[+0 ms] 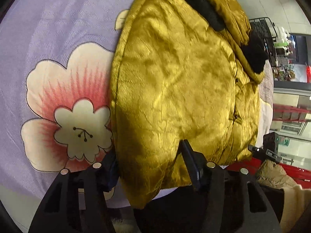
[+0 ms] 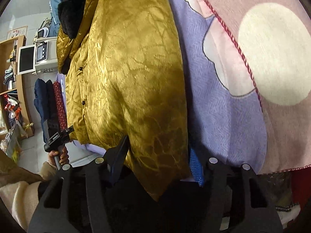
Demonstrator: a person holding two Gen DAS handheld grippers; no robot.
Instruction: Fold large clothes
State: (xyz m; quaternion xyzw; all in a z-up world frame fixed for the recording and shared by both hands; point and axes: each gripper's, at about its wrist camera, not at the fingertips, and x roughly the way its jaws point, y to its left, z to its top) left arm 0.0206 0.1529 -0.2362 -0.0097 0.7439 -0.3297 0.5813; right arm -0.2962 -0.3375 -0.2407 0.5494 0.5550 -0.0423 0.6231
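A shiny gold padded jacket with black fleece lining lies on a lilac flowered sheet. It also shows in the right wrist view. My left gripper is open, its fingers either side of the jacket's near hem corner, one finger on top of the fabric. My right gripper is open too, straddling the other hem corner, with a blue-padded finger beside the fabric. The left gripper shows in the right wrist view, held by a hand.
A pink blanket with a cream circle lies to the right of the jacket. Folded dark clothes and shelves stand beyond the bed's left edge. A red crate and a black wire basket sit off the bed.
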